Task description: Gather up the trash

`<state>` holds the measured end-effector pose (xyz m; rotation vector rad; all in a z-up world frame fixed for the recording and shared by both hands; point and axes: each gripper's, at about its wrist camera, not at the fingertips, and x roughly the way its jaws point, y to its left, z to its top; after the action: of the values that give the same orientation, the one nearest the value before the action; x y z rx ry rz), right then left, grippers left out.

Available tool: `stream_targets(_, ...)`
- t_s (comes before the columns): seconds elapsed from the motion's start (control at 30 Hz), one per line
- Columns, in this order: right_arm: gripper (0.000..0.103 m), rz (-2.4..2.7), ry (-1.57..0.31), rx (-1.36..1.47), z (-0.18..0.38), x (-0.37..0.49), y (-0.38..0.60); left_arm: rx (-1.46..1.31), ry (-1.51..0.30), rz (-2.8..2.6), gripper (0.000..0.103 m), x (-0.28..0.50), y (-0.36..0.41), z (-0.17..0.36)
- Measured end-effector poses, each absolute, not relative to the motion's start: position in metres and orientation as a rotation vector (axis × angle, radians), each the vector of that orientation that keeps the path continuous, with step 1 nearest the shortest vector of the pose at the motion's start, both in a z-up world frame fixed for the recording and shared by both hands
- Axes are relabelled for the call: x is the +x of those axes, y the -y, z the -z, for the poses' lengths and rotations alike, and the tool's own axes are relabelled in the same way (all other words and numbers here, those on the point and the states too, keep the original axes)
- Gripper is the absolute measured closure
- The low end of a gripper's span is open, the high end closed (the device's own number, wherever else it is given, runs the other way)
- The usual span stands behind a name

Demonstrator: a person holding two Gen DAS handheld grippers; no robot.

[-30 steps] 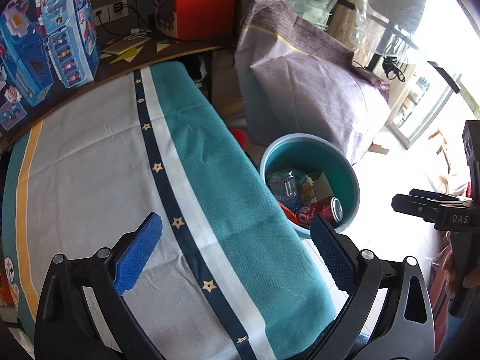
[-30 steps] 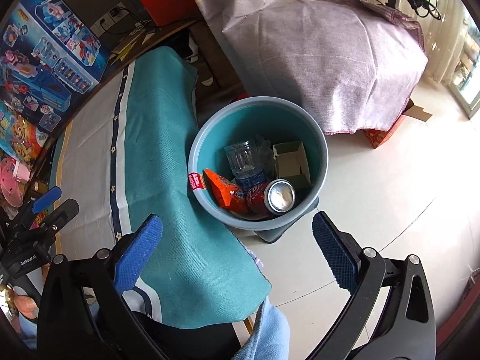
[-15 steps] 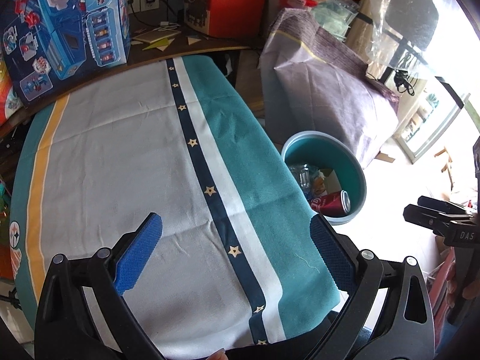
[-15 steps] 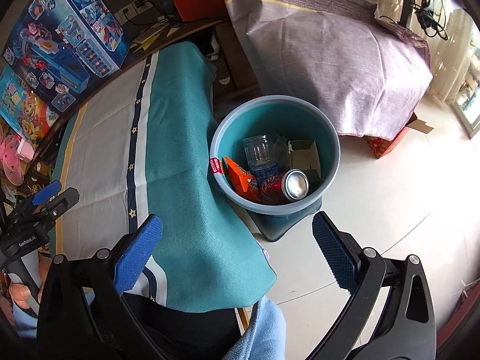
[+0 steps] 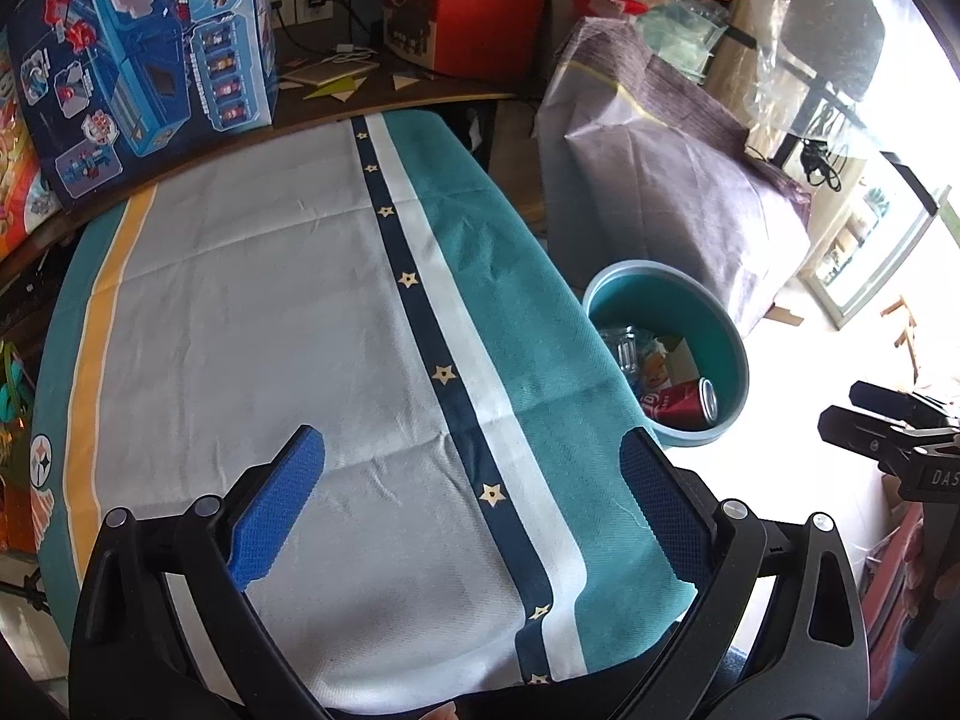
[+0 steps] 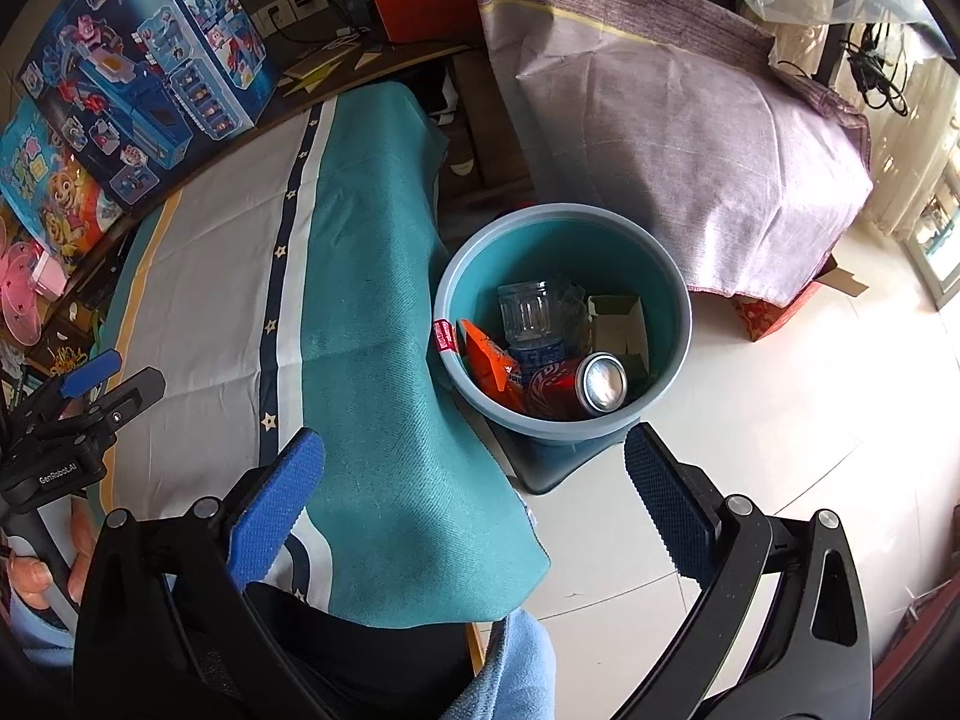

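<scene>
Teal bin [image 6: 561,324] on floor just right of the tablecloth [image 5: 270,330]; soda can [image 6: 576,387], plastic bottle [image 6: 531,315], orange wrapper [image 6: 489,360] inside. Left gripper [image 5: 474,504] and right gripper [image 6: 474,495]: fingers spread wide, holding nothing.

A home: toy boxes [image 5: 144,66], tablecloth [image 5: 288,324], cloth-draped furniture [image 6: 678,138], tiled floor [image 6: 780,450].

Readable text is scarce: "GenRobot.AI" in white on the black body of the left gripper [image 6: 90,387], seen from the right wrist view; "DAS", cut off at the frame edge, in white on the black body of the right gripper [image 5: 882,414], seen from the left wrist view. Script on the red drink can [image 6: 573,387] in the round teal plastic bin [image 6: 681,324] is too warped to read, same for print on the big blue toy box [image 5: 150,60]
</scene>
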<state>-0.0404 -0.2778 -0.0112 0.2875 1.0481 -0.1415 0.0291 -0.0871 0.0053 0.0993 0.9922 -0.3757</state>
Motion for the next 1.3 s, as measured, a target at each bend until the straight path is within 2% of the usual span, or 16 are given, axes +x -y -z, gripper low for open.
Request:
stream_targets(0.6,0.007,0.140,-1.079,0.263,0.035,-0.030,0.269,0.099,-1.020,0.362,0.004,0.037,0.089,0.014)
stream_targets(1.3,0.007,0.151,-1.073,0.256,0.036,-0.025,0.268,0.087,-1.010,0.341,0.004,0.037,0.085,0.020)
